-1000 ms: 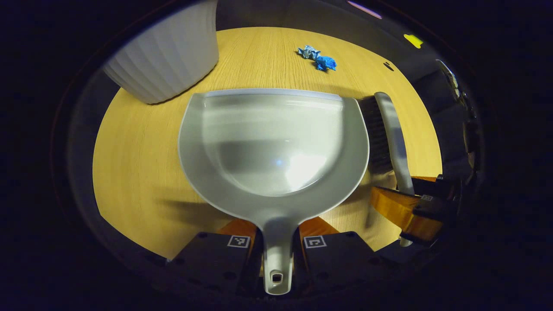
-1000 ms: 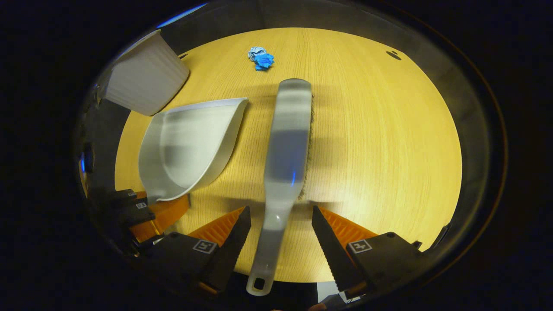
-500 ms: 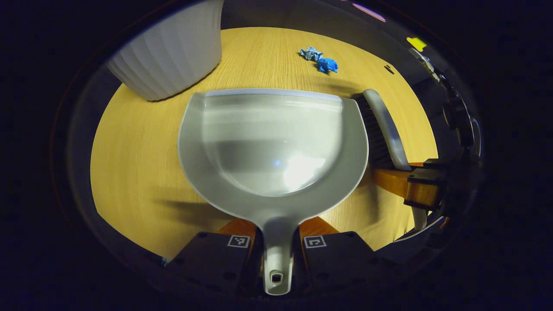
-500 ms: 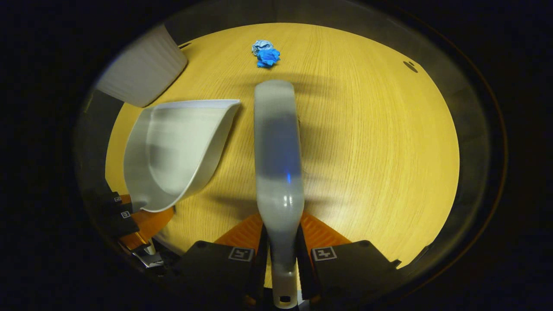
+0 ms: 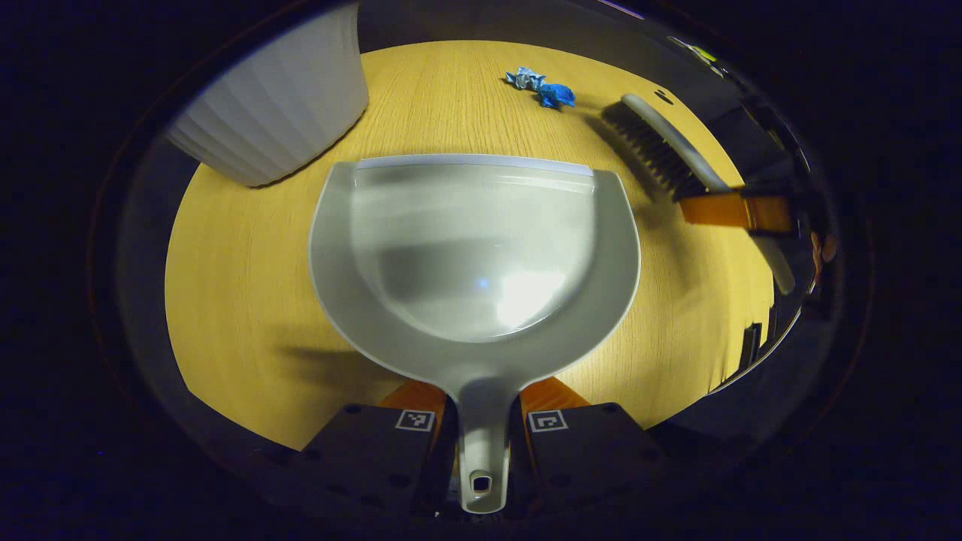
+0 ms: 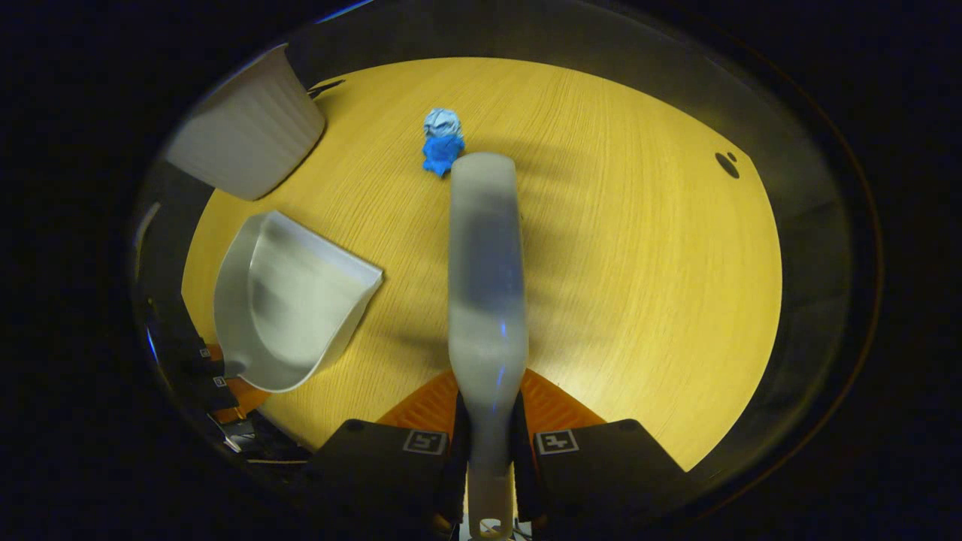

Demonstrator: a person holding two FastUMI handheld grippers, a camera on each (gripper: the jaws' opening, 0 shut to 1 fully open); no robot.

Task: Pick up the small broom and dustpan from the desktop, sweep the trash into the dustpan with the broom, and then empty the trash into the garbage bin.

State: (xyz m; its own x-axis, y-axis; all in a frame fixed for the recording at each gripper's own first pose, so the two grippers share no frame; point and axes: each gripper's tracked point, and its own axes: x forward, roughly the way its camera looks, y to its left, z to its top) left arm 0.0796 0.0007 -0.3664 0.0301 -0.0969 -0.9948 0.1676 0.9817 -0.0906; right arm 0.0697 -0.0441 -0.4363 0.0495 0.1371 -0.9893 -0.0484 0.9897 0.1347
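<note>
Left gripper view, from its left side across: a white ribbed garbage bin [image 5: 274, 101] stands on the wooden desk [image 5: 225, 270] at the far left. The grey dustpan [image 5: 475, 248] is in the middle, its handle clamped between both fingers of the left gripper [image 5: 481, 443], its open lip facing the far edge. Beyond the lip, apart from it, lies the crumpled blue trash [image 5: 543, 84]. To the right, the small broom [image 5: 661, 146] is held with bristles down, near the trash but not touching it; the right gripper [image 5: 740, 210] is closed on its handle.

Right gripper view, again from the left: the bin [image 6: 244, 139] at the upper left, the dustpan [image 6: 289, 312] below it with the left gripper [image 6: 214, 372] at its handle. In the centre the broom [image 6: 487, 270] runs forward from the right gripper [image 6: 488, 451], whose fingers press its handle on both sides. The broom's far end sits just beside the trash [image 6: 440, 143].
</note>
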